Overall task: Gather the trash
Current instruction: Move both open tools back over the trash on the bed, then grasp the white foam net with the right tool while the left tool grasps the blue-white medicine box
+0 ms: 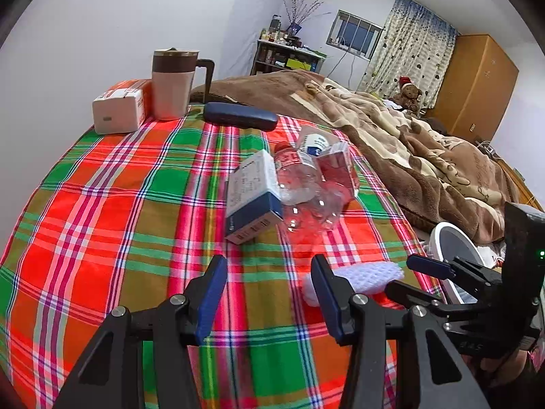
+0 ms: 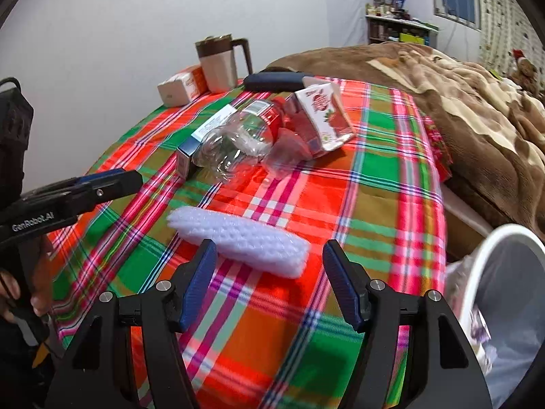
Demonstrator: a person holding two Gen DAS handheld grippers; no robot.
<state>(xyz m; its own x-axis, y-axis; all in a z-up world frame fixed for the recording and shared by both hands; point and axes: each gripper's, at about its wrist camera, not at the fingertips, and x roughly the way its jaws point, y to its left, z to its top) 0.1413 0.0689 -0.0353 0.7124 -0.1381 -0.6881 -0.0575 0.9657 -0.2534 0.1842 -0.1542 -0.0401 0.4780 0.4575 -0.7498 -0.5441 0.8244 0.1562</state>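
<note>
Both grippers are hovering over the near part of the plaid-covered counter (image 2: 385, 184), jaws standing apart and gripping nothing. The left gripper (image 1: 269, 293) is facing open cloth; the right gripper (image 2: 269, 279) is hanging just short of a white foam net (image 2: 238, 238). Farther off, a crushed clear bottle (image 2: 235, 139), blue box (image 1: 252, 194) and red carton (image 2: 323, 116) are lying bunched together. A white bin (image 2: 477, 259) is standing beyond the counter's right edge, beside the bed's brown blanket (image 1: 408, 143).
</note>
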